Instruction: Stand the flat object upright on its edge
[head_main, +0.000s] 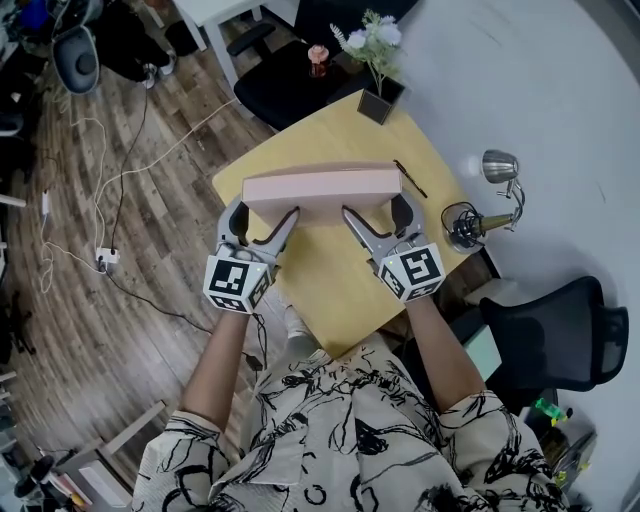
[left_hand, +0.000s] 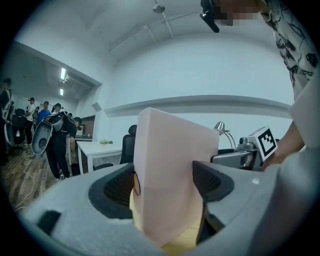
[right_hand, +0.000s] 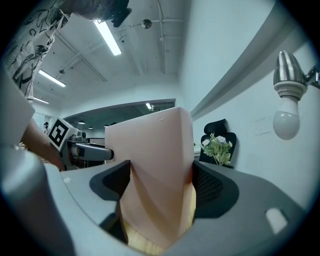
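Observation:
A flat pink box (head_main: 320, 187) stands upright on its long edge across the yellow wooden table (head_main: 330, 295). My left gripper (head_main: 263, 212) straddles its left end and my right gripper (head_main: 376, 210) its right end. In the left gripper view the box (left_hand: 170, 165) fills the space between the dark pads (left_hand: 212, 180), which lie against its two faces. The right gripper view shows the same: the box (right_hand: 155, 165) rises between the pads (right_hand: 210, 185), touched on both sides. The other gripper's marker cube (left_hand: 265, 141) shows past the box.
A black pen (head_main: 410, 179) lies just behind the box. A potted plant (head_main: 378, 100) sits at the table's far corner, with a desk lamp (head_main: 500, 165) and a wire cup (head_main: 462, 225) at the right edge. Office chairs (head_main: 290, 85) (head_main: 560, 330) flank the table. Cables (head_main: 100, 255) lie on the floor.

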